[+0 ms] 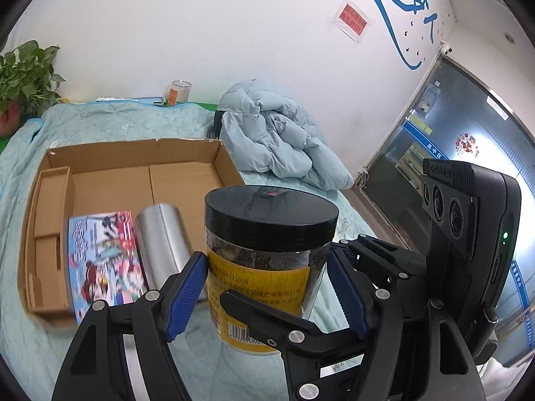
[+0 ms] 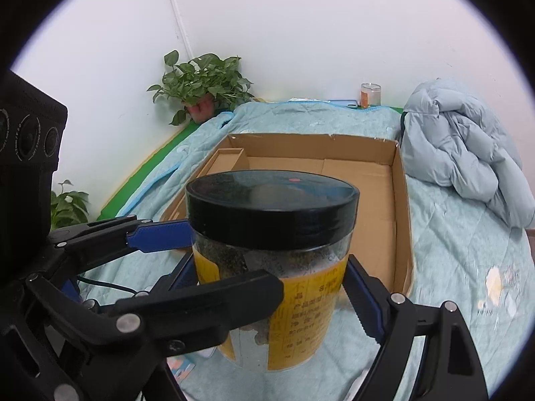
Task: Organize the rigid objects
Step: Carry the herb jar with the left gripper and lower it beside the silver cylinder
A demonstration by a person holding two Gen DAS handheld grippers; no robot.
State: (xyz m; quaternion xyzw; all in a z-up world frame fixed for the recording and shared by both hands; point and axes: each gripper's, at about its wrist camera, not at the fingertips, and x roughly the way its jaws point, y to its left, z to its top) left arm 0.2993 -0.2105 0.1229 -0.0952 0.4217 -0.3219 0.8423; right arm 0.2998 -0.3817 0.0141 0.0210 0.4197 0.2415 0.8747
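A clear jar [image 1: 264, 267] with a black lid and a yellow label stands between both grippers, in front of an open cardboard box [image 1: 133, 173]. My left gripper [image 1: 267, 287] has its blue pads on both sides of the jar; the left pad touches it and the right pad shows a small gap. My right gripper [image 2: 271, 287] is shut on the same jar [image 2: 271, 267] lower down. In the box lie a silver metal cup [image 1: 164, 240] on its side and a colourful book [image 1: 103, 260]. The box [image 2: 398, 200] also shows in the right wrist view.
A light blue quilt [image 1: 100, 120] covers the surface. A bunched pale blue jacket [image 1: 277, 133] lies right of the box. A small jar with an orange label [image 1: 179, 92] stands at the back wall. A potted plant [image 2: 204, 83] sits in the far corner.
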